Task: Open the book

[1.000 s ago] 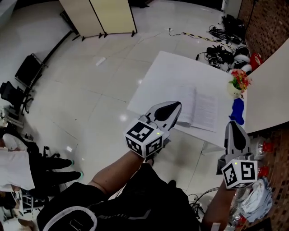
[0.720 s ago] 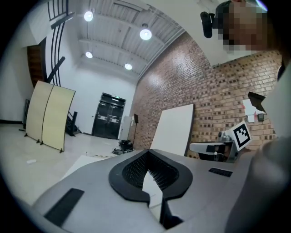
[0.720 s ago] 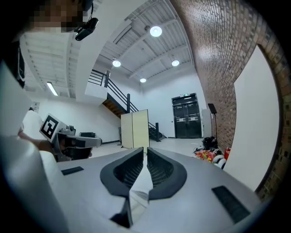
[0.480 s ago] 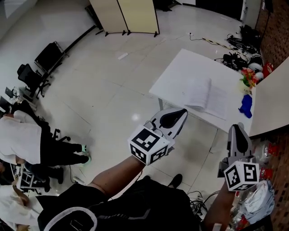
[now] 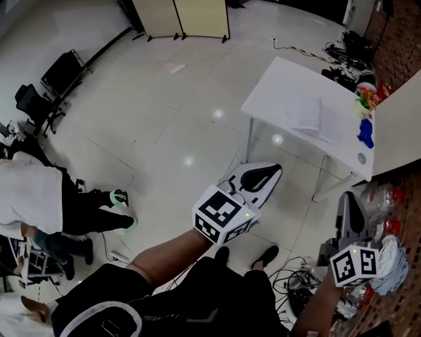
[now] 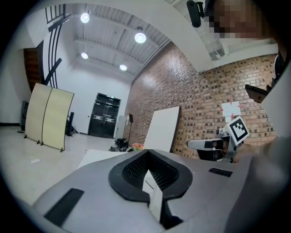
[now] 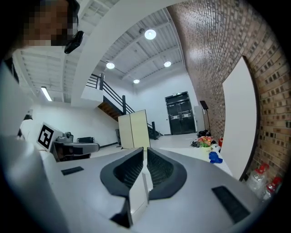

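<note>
Versus a second ago the head view has pulled well back. The white table [image 5: 279,85] and the book [image 5: 320,118] on it have slid from mid-frame to the far right. Both grippers, which were at the table's near edge, now hang over bare floor [image 5: 164,131], well apart from it. The book is unchanged: it lies open and flat toward the table's right end, with neither tool touching it. The left gripper [image 5: 275,171] is near centre and points toward the table. In its own view I read its fingers as closed together with nothing between them. The right gripper [image 5: 348,199] is low at the right edge, fingers also pressed together bar a hairline seam, and empty. A person in white [image 5: 29,204] at the left, barely in frame before, now shows more. Flowers [image 5: 367,99] and a blue object [image 5: 366,133] sit at the table's right end just beside the book, next to a leaning white board [image 5: 398,128]. A folding screen [image 5: 181,16] stands far off, cut by the top edge. I can't find the book in either gripper view. The left gripper view catches only a sliver of tabletop past its own body, and the right gripper view only the flowers and the blue object. The blue object is too small to identify. Bottles [image 5: 385,197] at the right are small and blurry.
</note>
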